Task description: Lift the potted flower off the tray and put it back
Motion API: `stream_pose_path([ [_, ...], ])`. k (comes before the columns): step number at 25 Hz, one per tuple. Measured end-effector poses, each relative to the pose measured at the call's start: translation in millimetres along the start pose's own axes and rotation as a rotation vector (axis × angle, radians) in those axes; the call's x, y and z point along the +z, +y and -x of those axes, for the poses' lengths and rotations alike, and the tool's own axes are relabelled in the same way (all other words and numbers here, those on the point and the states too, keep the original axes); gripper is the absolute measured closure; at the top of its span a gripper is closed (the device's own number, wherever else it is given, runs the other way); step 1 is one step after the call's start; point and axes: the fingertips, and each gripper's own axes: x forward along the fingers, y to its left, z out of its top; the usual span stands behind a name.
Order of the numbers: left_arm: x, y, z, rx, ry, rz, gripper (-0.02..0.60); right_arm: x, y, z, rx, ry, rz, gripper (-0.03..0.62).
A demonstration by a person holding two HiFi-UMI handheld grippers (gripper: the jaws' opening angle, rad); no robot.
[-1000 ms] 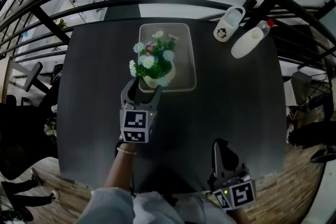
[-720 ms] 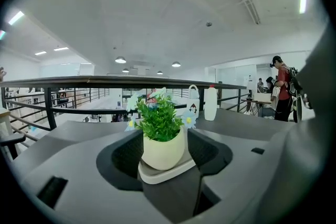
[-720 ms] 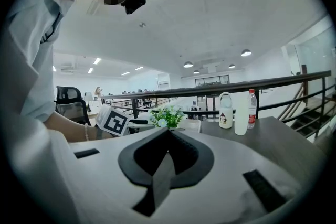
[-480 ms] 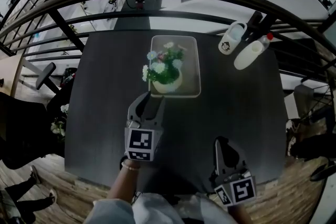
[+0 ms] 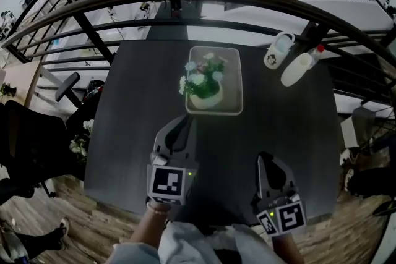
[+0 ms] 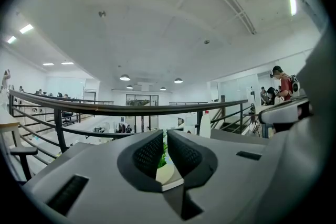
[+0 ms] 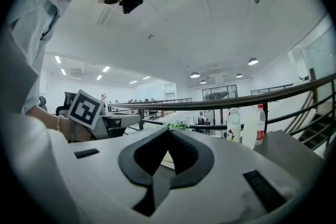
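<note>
We record the potted flower upright in the tray, both grippers empty short of it: the left gripper with jaws just closing together, the right gripper pressed together.

I see the potted flower, white and pale-blue blooms in a cream pot, upright on the beige tray's near-left part, twelve o'clock.

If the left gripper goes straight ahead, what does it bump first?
Probably the potted flower on the tray, though height is unclear. The left gripper has just been closing its jaws, nothing between them.
</note>
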Motion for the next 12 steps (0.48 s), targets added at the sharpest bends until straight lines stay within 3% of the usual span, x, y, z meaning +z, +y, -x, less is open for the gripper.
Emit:
stream_pose_path([
  [3,10.2,-2.4,17.0,0.019,-0.005,-0.006,0.589,8.3,5.1,0.6,0.018,-0.025,-0.001,0.591],
  [6,15.6,-6.9,30.5,0.028,0.005,-0.037,0.591,14.2,8.6,-1.5,0.039,-0.047,0.004,0.591],
  [12,24.3,-14.7,55.5,0.032,-0.004,-0.024,0.591,22.0,19.2,-6.6,0.094,-0.071,0.008,0.591],
])
